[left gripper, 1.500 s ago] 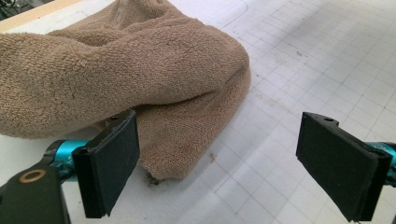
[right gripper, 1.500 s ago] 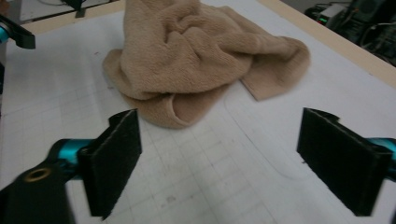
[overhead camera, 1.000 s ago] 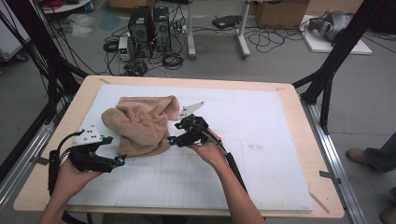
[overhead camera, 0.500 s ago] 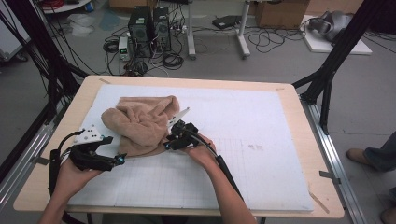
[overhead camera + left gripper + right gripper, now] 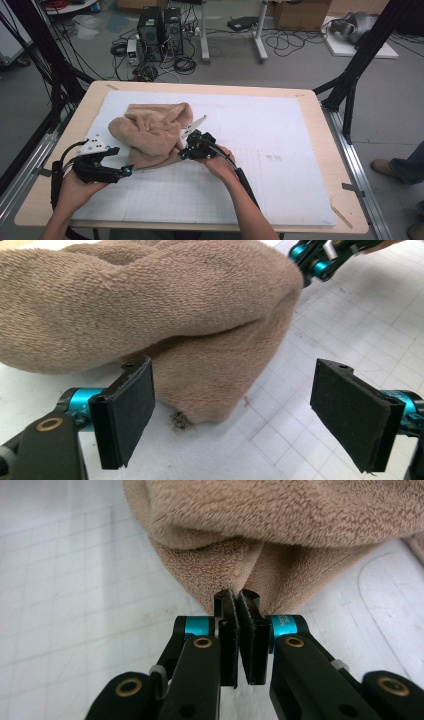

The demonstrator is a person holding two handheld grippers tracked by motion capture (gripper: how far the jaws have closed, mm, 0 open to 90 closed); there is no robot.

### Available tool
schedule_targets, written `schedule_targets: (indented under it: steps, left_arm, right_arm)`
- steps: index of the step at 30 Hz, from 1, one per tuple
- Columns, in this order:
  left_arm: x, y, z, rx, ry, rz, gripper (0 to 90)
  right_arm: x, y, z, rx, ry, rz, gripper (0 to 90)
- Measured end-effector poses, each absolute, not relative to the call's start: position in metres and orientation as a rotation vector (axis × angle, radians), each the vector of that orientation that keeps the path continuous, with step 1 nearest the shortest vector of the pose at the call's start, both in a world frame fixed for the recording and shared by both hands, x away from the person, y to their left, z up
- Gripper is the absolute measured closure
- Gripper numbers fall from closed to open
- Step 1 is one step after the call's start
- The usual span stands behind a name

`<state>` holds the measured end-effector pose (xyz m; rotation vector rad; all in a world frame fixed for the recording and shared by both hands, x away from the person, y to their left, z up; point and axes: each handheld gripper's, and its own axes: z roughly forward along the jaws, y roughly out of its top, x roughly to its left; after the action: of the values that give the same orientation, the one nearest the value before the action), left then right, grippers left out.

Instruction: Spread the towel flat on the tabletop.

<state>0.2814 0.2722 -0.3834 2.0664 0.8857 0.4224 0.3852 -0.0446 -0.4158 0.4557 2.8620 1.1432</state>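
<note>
- High view: one tan fleece cloth, bunched and crumpled, lying on the left half of a white gridded mat that covers a wooden table
- Two hand-held grippers counted: left gripper just beside the cloth's near left corner, right gripper at the cloth's near right edge, its jaws having just been closing with the cloth's edge between them
- Two grey three-cornered plates, one on top of each gripper
- Behind the table, two dark computer towers standing on the floor among loose cables; no readable brand or writing anywhere
- Left gripper view: left gripper released, two black pads wide apart, the cloth's drooping corner hanging between them without touching either pad; a small dark speck of dirt on the mat under that corner
- Teal-collared tip of the right gripper at the cloth's far edge, top right
- Right gripper view: right gripper clenched on a pinched fold of the cloth, pads pressed together around the fabric edge; no lettering legible on the black jaws or teal collars
</note>
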Motion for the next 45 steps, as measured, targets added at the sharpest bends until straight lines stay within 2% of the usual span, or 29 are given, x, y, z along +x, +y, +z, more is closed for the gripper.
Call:
schedule_targets:
  steps: [16, 24, 29, 34, 45]
  left_arm:
    - [0.280, 0.262, -0.381, 2.062, 0.852, 0.414, 18.9]
    - [0.282, 0.250, -0.379, 2.073, 0.814, 0.388, 20.9]
    - [0.289, 0.241, -0.379, 2.078, 0.801, 0.363, 22.2]
    - [0.300, 0.232, -0.379, 2.090, 0.793, 0.333, 24.8]
    - [0.317, 0.214, -0.357, 2.063, 0.725, 0.355, 31.5]
  right_arm:
    - [0.342, -0.108, -0.392, 0.441, 2.824, 1.099, 87.4]
    - [0.318, -0.143, -0.396, 0.473, 2.828, 1.083, 87.3]
    - [0.316, -0.155, -0.409, 0.522, 2.844, 1.086, 86.6]
    - [0.317, -0.159, -0.411, 0.526, 2.854, 1.141, 72.3]
    - [0.326, -0.153, -0.387, 0.527, 2.761, 1.221, 61.3]
